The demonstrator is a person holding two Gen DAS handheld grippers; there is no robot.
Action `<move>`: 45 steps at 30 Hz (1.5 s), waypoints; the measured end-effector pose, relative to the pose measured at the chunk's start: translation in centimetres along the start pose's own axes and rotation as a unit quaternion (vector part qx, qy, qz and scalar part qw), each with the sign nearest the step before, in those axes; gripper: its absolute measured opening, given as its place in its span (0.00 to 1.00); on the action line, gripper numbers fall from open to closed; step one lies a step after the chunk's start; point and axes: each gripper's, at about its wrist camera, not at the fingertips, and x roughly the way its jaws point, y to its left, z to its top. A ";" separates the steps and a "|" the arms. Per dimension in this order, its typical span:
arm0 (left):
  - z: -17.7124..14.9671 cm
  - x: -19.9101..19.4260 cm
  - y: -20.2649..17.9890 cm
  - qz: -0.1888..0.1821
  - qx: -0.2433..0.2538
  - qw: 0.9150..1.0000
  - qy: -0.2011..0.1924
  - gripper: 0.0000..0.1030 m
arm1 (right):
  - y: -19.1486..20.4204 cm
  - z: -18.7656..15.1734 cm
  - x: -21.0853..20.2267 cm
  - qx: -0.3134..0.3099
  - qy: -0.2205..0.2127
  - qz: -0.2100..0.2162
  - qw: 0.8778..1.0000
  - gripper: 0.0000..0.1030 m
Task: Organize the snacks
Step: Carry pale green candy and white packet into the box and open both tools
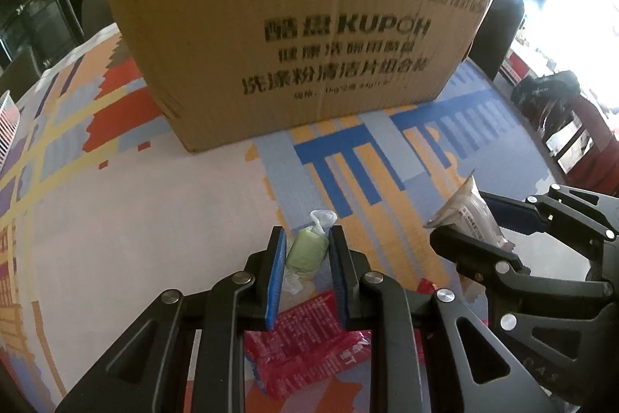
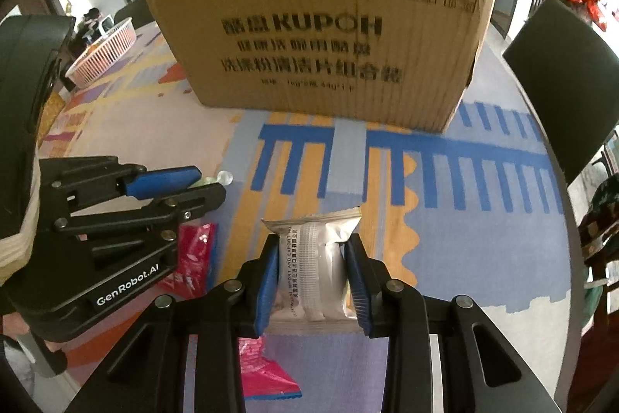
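A big cardboard box (image 1: 301,37) marked KUPOH stands at the back of the table; it also shows in the right wrist view (image 2: 329,41). My left gripper (image 1: 307,250) is shut on a small green wrapped candy (image 1: 305,252). My right gripper (image 2: 311,258) is shut on a silver snack packet (image 2: 317,258), held above the table; the packet also shows in the left wrist view (image 1: 468,215). Red snack packets (image 1: 305,339) lie under the left gripper, and also appear in the right wrist view (image 2: 193,258).
The table wears a patterned cloth (image 1: 116,219) in blue, yellow and orange. A white slatted basket (image 2: 104,53) sits at the far left. A dark chair (image 2: 561,76) stands at the right edge. A pink packet (image 2: 263,370) lies near the front.
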 end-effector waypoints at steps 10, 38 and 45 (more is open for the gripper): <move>0.4 -5.4 0.3 0.006 -0.012 0.998 -0.057 0.22 | 0.5 1.7 -3.3 -0.002 -0.045 0.003 0.999 0.34; 5.3 -16.2 0.3 0.011 -0.022 0.978 -0.205 0.22 | 0.1 7.3 -13.4 -0.013 -0.189 0.005 0.982 0.34; 7.1 -16.8 0.6 0.017 -0.023 0.975 -0.219 0.22 | 0.2 9.1 -14.6 -0.018 -0.209 0.002 0.978 0.34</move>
